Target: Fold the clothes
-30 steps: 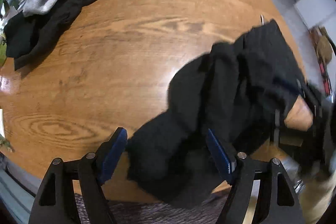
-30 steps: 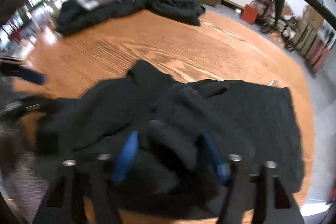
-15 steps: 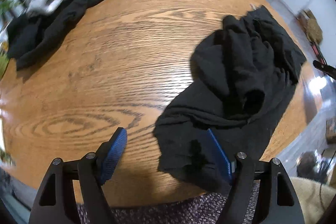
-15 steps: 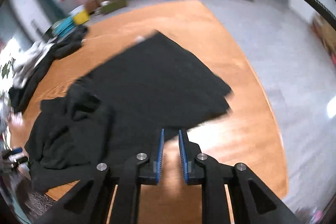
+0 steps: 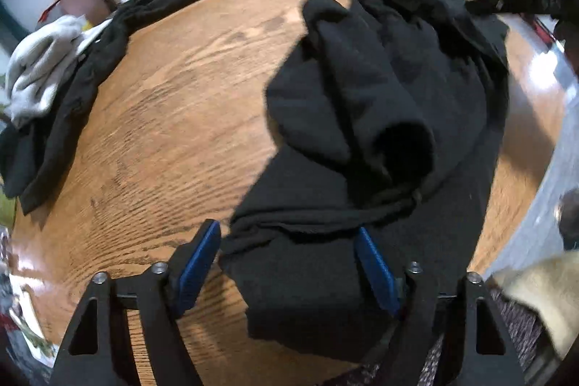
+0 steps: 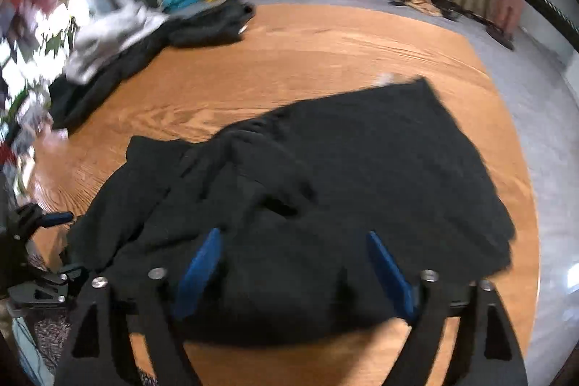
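The crumpled black fabric garment (image 5: 380,118) lies on the round wooden table (image 5: 173,118), its long axis running from 6 toward 1 o'clock in the left wrist view. The left gripper (image 5: 289,263) straddles its near hem, jaws apart and gripping nothing; the right gripper (image 6: 293,266), also spread, hovers over the bunched middle.

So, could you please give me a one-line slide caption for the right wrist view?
Open right hand-held gripper above a rumpled black garment on the round wooden table.
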The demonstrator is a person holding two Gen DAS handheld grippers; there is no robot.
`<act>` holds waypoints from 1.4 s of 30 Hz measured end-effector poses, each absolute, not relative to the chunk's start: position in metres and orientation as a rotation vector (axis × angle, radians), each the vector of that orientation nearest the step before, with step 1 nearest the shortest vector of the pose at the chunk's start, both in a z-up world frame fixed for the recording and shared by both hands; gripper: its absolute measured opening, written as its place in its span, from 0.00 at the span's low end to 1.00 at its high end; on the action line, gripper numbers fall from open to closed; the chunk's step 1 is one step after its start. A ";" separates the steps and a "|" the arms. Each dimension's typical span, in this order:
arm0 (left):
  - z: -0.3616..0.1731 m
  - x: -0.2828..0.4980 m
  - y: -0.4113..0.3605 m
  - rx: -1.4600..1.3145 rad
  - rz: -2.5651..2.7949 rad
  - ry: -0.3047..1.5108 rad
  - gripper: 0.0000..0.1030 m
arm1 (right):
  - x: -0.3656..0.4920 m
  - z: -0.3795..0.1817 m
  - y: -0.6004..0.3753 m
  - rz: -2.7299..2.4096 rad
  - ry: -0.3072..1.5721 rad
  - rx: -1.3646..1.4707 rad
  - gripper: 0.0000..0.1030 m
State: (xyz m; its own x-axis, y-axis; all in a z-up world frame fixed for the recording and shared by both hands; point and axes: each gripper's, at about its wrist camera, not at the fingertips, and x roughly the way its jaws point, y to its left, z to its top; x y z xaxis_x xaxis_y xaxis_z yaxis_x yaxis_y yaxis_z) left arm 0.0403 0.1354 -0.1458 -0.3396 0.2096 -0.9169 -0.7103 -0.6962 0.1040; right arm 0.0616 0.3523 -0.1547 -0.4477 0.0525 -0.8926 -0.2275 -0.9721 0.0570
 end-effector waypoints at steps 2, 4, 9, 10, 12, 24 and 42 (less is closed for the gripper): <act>-0.144 0.034 0.135 -1.310 2.097 0.627 0.59 | 0.042 -0.165 0.344 2.505 0.236 -1.595 0.84; -0.144 0.031 0.136 -1.312 2.115 0.618 0.56 | 0.032 -0.175 0.347 2.473 0.314 -1.610 0.78; -0.144 0.037 0.145 -1.250 2.090 0.636 0.56 | 0.023 -0.189 0.375 2.396 0.555 -1.598 0.46; -0.145 0.040 0.148 -1.228 2.085 0.656 0.56 | 0.026 -0.186 0.379 2.410 0.574 -1.584 0.37; -0.149 0.043 0.157 -1.193 2.074 0.714 0.56 | 0.034 -0.180 0.387 2.425 0.593 -1.553 0.32; -0.138 0.008 0.114 -1.274 2.190 0.155 0.07 | 0.094 -0.135 0.447 2.431 0.682 -1.312 0.19; -0.134 -0.028 0.056 -1.432 2.275 -0.065 0.19 | 0.151 -0.160 0.435 2.351 0.701 -1.432 0.19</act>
State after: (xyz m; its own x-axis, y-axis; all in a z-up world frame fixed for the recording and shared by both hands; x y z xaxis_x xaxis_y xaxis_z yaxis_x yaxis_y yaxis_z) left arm -0.0276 0.0559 -0.1342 -0.3607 0.3946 -0.8451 -0.3459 -0.8981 -0.2717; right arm 0.1510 0.4353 -0.1601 -0.4581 0.0019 -0.8889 -0.4885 -0.8360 0.2500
